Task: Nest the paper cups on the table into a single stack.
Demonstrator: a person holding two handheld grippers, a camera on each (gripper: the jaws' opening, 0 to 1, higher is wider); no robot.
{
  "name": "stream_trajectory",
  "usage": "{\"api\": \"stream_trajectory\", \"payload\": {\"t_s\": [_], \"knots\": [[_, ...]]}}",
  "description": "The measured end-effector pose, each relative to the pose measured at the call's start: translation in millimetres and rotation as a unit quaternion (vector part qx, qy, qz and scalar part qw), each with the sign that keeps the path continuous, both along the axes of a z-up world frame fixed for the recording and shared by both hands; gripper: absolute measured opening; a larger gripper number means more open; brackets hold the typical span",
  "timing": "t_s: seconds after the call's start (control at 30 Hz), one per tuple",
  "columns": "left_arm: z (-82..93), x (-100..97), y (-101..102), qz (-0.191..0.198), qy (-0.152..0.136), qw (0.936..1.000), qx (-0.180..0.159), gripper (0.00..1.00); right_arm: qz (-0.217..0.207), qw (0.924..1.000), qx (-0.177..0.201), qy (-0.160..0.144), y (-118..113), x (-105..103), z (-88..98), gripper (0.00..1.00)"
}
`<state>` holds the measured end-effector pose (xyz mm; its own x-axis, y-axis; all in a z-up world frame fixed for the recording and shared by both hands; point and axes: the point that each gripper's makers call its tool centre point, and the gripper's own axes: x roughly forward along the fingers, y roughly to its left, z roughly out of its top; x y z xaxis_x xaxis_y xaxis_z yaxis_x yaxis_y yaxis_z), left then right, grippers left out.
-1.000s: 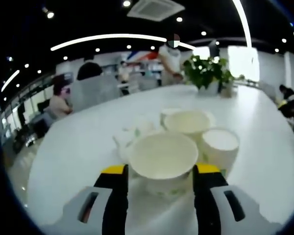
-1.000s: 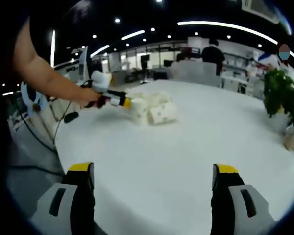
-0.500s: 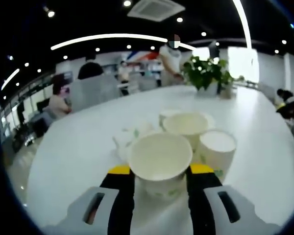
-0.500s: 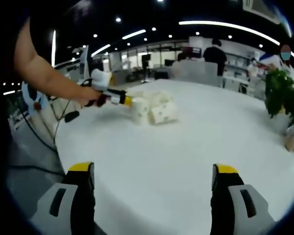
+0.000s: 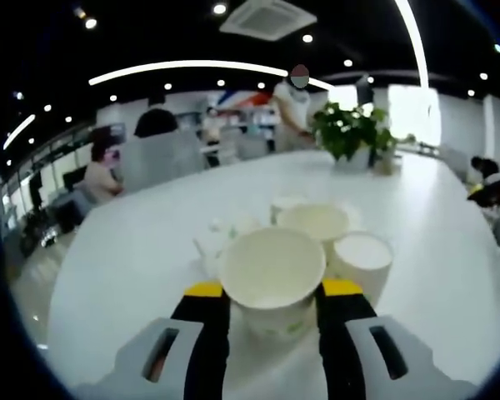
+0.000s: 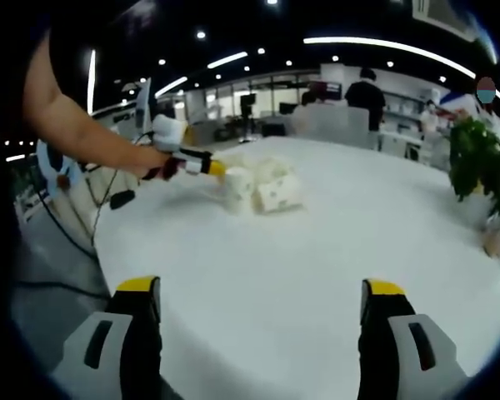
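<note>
Left claw [image 5: 272, 304] clamped on nearest paper cup [image 5: 272, 271], mouth up. Just behind: cup cluster [image 5: 317, 233], three upright rims countable, others blurred at left. Wide bare white counter [image 5: 125, 250] around, edge curving left. Potted plant [image 5: 350, 133] far. Right claw [image 6: 262, 308] spread wide over bare counter; cups well ahead, near left edge.

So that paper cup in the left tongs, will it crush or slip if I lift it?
The paper cup is thin-walled and empty, so probably light and easily dented. The left tongs grip just under its rim, likely the stiffest part. Its tapered sides could let it slide down.
</note>
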<state>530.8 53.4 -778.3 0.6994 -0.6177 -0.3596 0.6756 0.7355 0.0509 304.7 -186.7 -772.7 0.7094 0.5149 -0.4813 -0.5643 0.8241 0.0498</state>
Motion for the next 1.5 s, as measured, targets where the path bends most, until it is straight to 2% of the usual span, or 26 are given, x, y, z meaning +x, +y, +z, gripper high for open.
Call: {"api": "stream_trajectory", "payload": {"t_s": [0.2,0.47,0.7,1.03,1.5], "knots": [[7.9,0.7,3.3,0.000,0.000,1.0000,-0.002,0.38,0.000,1.0000,0.001,-0.007,-1.3,4.6,3.0,0.99],[36.4,7.6,5.5,-0.008,-0.012,0.9998,-0.010,0.38,0.000,0.9999,0.001,-0.015,-3.0,11.9,7.1,1.00],[50.7,15.0,9.8,-0.006,-0.017,0.9997,-0.015,0.38,0.001,0.9998,0.001,-0.021,-2.0,15.5,10.9,1.00],[58.0,5.6,9.6,-0.014,-0.015,0.9997,-0.015,0.38,0.001,0.9996,0.002,-0.027,-1.7,17.9,14.4,0.99],[77.6,-15.8,3.1,-0.033,-0.023,0.9990,-0.021,0.38,0.008,0.9995,0.003,-0.032,3.5,16.5,17.8,0.99]]}}
